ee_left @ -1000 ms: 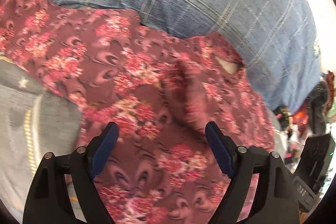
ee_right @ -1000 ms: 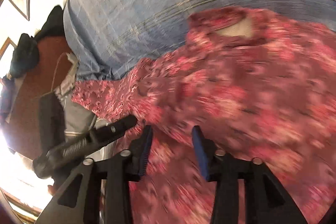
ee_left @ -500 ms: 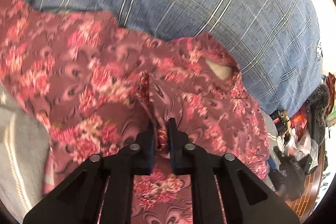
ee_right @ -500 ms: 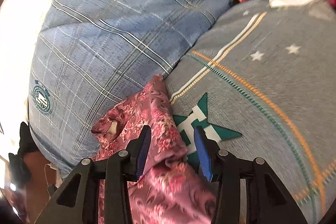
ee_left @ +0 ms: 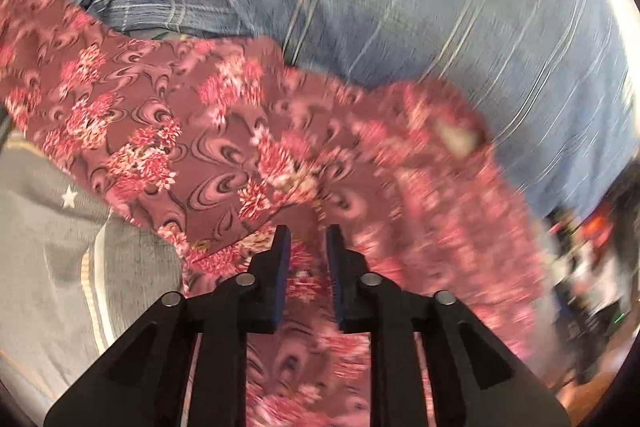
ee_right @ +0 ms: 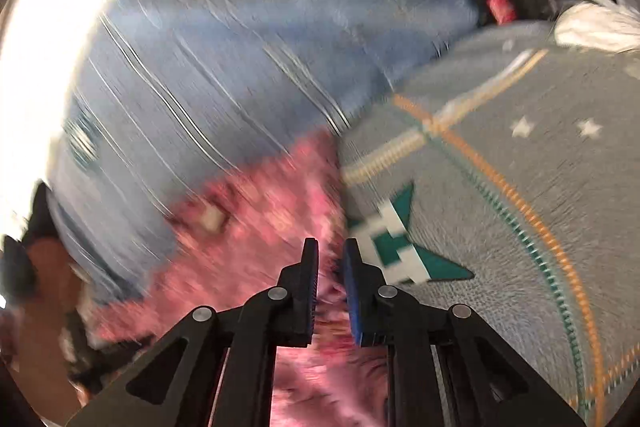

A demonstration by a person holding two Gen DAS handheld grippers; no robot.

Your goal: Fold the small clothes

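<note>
**Two grippers pinch floral garment**

Both grippers grasp the garment (ee_left: 224, 147) between nearly closed fingers: the left gripper (ee_left: 307, 243) near its lower edge, the right gripper (ee_right: 330, 255) at a bunched edge. It lies across a grey blanket (ee_right: 520, 211), against a blue plaid quilt (ee_left: 420, 7).

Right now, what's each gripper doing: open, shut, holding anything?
Left gripper: shut on a fold of the floral garment.
Right gripper: shut on the floral garment's edge; the view is blurred.
</note>
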